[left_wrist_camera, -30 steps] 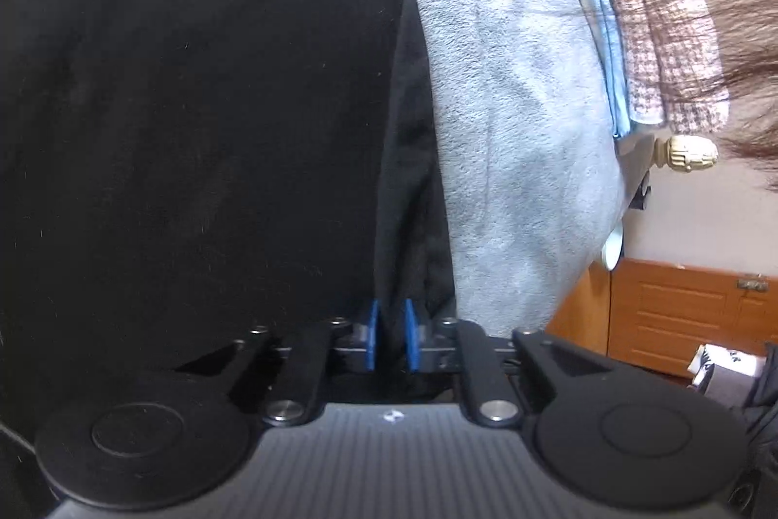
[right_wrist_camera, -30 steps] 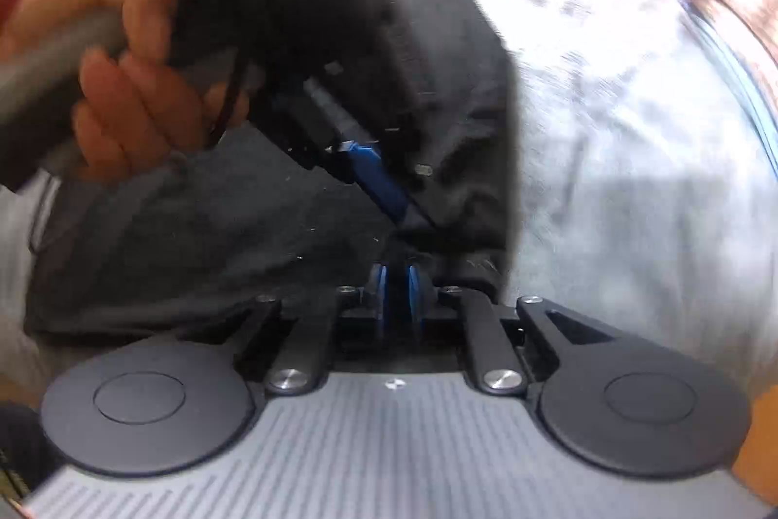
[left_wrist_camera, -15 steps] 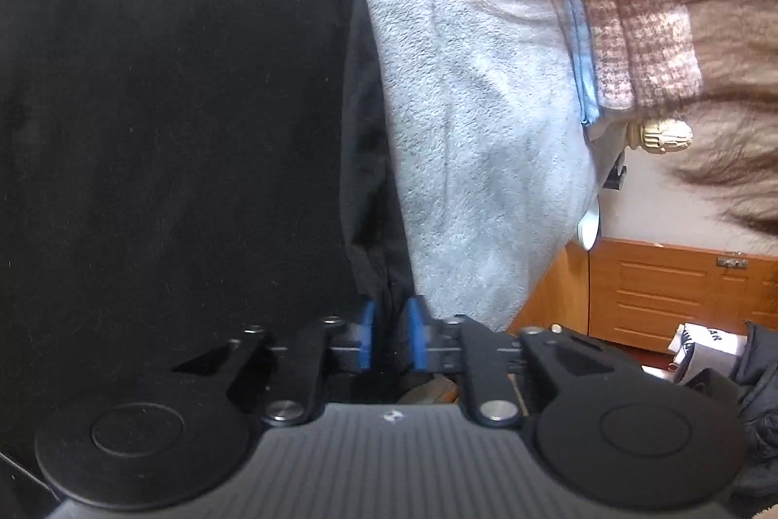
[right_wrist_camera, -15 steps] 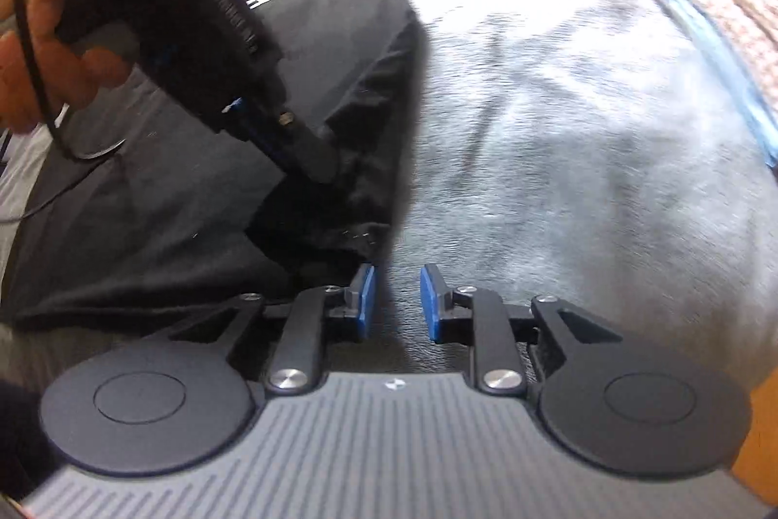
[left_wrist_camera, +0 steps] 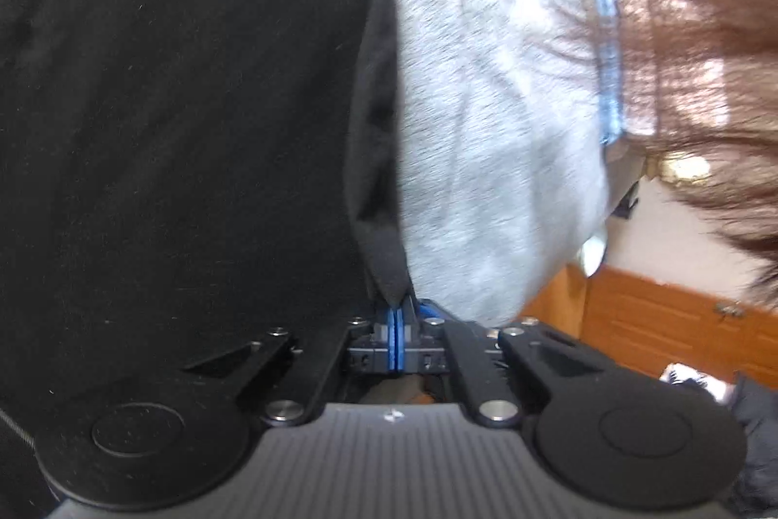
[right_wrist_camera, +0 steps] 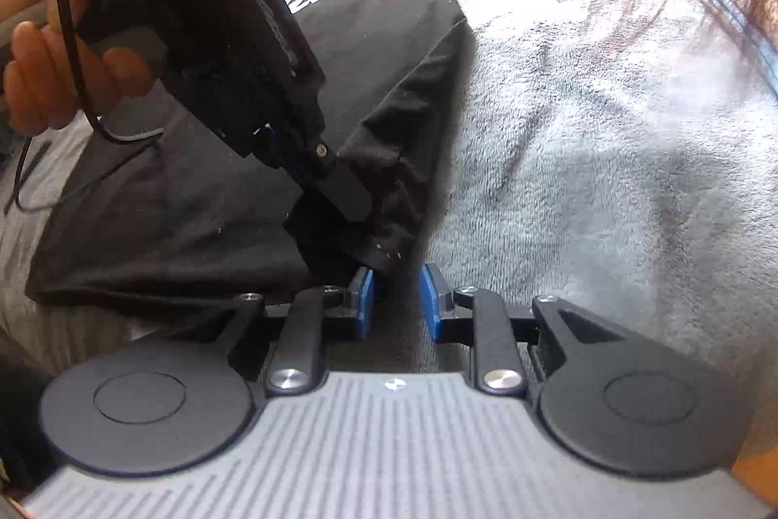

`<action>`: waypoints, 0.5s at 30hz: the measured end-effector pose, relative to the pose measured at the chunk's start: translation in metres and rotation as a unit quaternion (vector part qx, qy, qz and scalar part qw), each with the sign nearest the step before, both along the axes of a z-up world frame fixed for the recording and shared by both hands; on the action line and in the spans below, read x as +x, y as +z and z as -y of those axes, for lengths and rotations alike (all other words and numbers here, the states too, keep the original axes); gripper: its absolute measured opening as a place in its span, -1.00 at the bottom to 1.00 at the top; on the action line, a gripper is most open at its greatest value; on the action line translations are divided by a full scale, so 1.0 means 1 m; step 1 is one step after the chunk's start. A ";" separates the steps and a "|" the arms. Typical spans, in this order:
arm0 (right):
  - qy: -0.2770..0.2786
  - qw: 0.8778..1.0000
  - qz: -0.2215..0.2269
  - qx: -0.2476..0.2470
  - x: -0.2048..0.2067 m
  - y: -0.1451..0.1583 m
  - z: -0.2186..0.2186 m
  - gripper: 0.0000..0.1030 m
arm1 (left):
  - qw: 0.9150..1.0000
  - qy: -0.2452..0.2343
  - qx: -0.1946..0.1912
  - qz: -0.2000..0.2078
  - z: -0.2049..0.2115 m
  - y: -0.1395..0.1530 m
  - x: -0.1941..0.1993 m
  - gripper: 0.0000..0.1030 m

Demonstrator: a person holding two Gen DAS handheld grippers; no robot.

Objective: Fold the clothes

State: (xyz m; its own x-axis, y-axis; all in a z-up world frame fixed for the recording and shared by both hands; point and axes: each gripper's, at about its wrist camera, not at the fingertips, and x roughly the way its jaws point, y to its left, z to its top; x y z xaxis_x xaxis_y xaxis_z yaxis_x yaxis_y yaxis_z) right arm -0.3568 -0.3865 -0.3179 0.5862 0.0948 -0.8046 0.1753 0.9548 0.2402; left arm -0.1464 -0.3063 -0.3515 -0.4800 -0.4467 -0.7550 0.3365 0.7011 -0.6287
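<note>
Claws worked one corner together: the left claw (right_wrist_camera: 357, 207) had just clenched on the near corner of the black garment (right_wrist_camera: 204, 222), apparently pinning it for a fold, while the right claw (right_wrist_camera: 396, 300) stood released just beside that corner. The garment lay spread on the grey fleece blanket (right_wrist_camera: 608, 139).

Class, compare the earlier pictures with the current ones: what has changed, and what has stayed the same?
The left hand-held gripper has just closed on the black garment's edge. The right hand-held gripper opened, nothing between its pads, and came nearer that edge. The garment stays on the grey blanket.
</note>
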 end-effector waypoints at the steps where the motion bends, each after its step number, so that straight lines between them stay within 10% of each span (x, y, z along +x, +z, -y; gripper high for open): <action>1: -0.005 1.000 0.002 0.008 0.001 -0.002 0.002 -0.73 | 1.000 0.004 -0.003 -0.002 0.002 0.003 0.001 -0.98; 4: -0.022 0.999 0.005 0.042 0.002 -0.005 0.009 -0.99 | 1.000 0.014 -0.010 -0.002 0.012 0.010 0.002 -0.98; 15: -0.149 0.970 0.040 0.189 -0.042 0.000 0.046 -1.00 | 0.998 -0.049 -0.021 0.016 0.089 -0.002 -0.017 -0.94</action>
